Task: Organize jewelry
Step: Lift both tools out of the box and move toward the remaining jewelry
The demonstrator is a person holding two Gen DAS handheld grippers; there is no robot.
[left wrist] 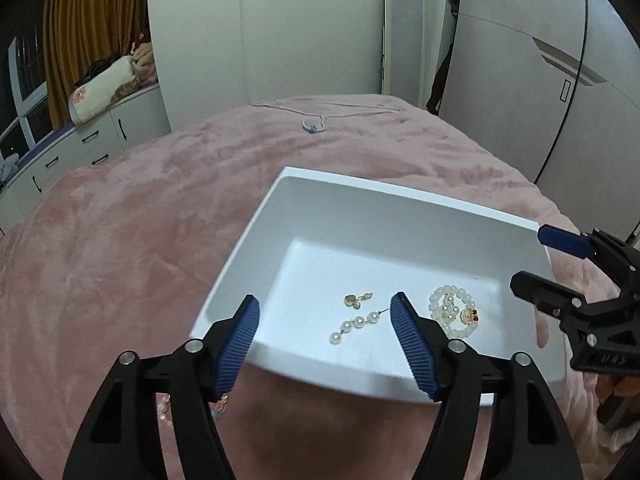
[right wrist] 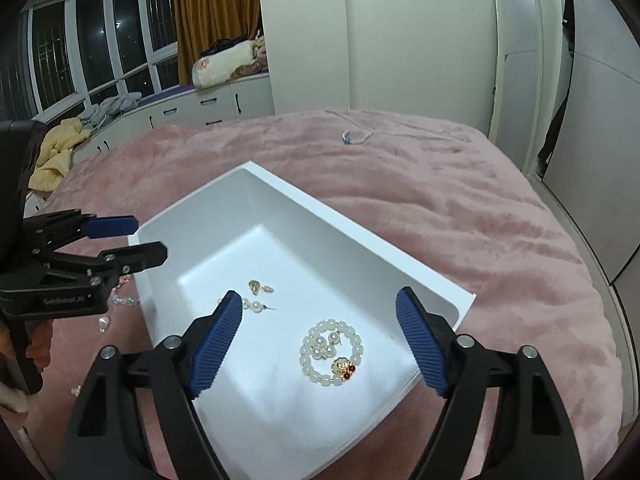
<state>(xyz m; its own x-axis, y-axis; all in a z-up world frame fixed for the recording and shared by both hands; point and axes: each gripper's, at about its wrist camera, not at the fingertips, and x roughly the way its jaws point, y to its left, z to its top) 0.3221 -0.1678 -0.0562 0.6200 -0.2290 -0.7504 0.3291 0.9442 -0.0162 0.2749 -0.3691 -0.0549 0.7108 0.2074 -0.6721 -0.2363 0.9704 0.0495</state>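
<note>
Ribbed blue pads frame both views: the left gripper (left wrist: 325, 312) and right gripper (right wrist: 320, 306) each hang over the white tray (left wrist: 384, 196) with jaws spread wide and nothing between them. Inside the tray, a pearl drop earring (left wrist: 355, 325) lies just below a small gold earring (left wrist: 356, 299); to their right sits a pale bead bracelet (right wrist: 332, 352) with a gold and red charm, ringing what may be a pearl cluster. Small pinkish trinkets (right wrist: 122, 300) lie on the pink blanket (left wrist: 140, 220) beside the tray's left wall. Farther off, a thin white necklace (left wrist: 320, 118) sprawls near the bed's far edge.
</note>
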